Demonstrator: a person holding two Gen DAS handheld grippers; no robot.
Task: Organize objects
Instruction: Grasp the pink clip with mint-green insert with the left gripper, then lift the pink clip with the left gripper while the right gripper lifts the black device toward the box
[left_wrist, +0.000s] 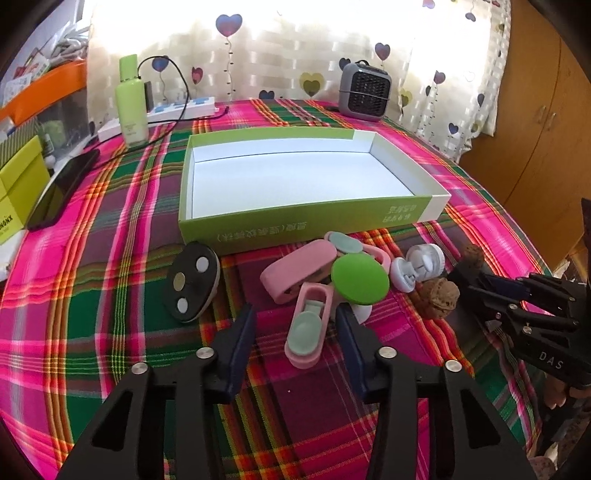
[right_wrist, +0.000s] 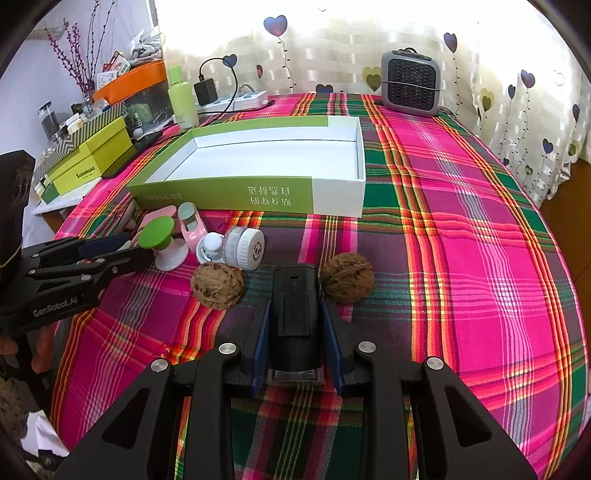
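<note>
Plaid-covered worktop (left_wrist: 110, 280) under both grippers, open green-and-white box (left_wrist: 306, 225) in the middle, nothing inside.

Left gripper (left_wrist: 295, 325): jaws apart, around a pink clip (left_wrist: 306, 332) with a pale green round pad, lying flat on the cloth. Right finger (left_wrist: 349, 332) just beside the clip, left finger (left_wrist: 242, 332) clearly apart from it; no press visible on either side.

Right gripper (right_wrist: 295, 325): clamped on a black block (right_wrist: 294, 314), both blue pads against its sides, front end of the block low over the cloth between two walnuts. From the left wrist view, seen at the right edge near the walnuts.

In front of the box, a small heap: second pink clip (left_wrist: 295, 273), green knob (left_wrist: 360, 280) on a white base, white cap (left_wrist: 424, 260) with a small white piece just beside it. Black oval disc (left_wrist: 194, 282) with three round spots, left of the heap and apart from it.

Walnuts: one (right_wrist: 217, 283) left of the block, one (right_wrist: 347, 277) right of it, touching or nearly touching the block's corner; cannot tell which.

Behind the box: green bottle (left_wrist: 131, 103), white power strip (left_wrist: 184, 109) with a black cable, grey fan (left_wrist: 365, 92). Dark phone (left_wrist: 62, 192) at the left edge.
</note>
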